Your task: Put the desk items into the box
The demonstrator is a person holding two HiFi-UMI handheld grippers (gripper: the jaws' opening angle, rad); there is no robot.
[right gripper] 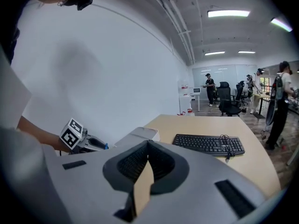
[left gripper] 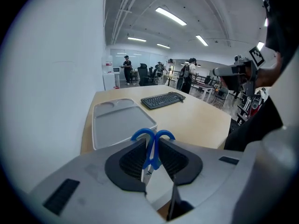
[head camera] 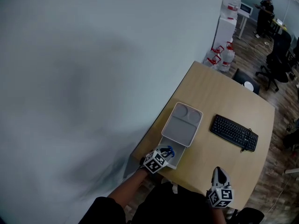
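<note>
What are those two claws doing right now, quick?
Left claw: closed on blue-handled scissors.
Right claw: closed, holding nothing.

A black keyboard [head camera: 233, 132] lies on the wooden desk [head camera: 219, 92] ahead of me, its cable bunched at one end. A plain pale wall [head camera: 93, 78] runs along my left. Past the desk's far corner stand water bottles [head camera: 220, 57], a white cabinet [head camera: 225, 29], black office chairs [head camera: 275, 62] and a person [head camera: 266, 6].
</note>
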